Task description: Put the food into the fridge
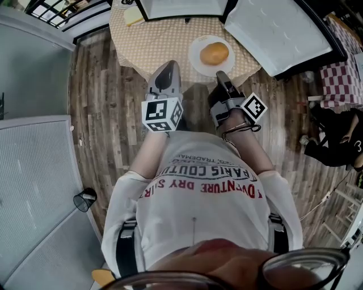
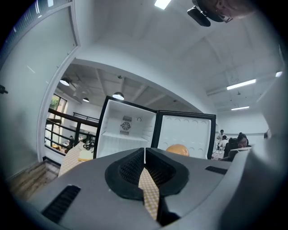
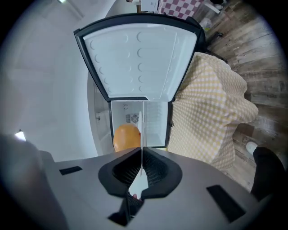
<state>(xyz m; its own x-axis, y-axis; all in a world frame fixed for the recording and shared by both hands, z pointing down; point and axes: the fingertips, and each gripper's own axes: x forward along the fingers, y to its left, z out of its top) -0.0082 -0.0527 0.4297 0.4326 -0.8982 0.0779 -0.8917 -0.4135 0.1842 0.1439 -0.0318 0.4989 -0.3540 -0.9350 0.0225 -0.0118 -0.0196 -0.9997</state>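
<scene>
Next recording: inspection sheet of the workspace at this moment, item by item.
Surface: round table under a yellow-checked cloth.
Job's things: bun on a white plate; fridge open, its door swung wide.
Clutter: yellow flat item on the table beside the fridge.
Grippers: left tongs shut, holding nothing; right tongs shut on the plate's rim.
Cables: thin pale line on the floor, possibly a cord.
Surroundings: wood floor, black wire bin, red-checked table.
</scene>
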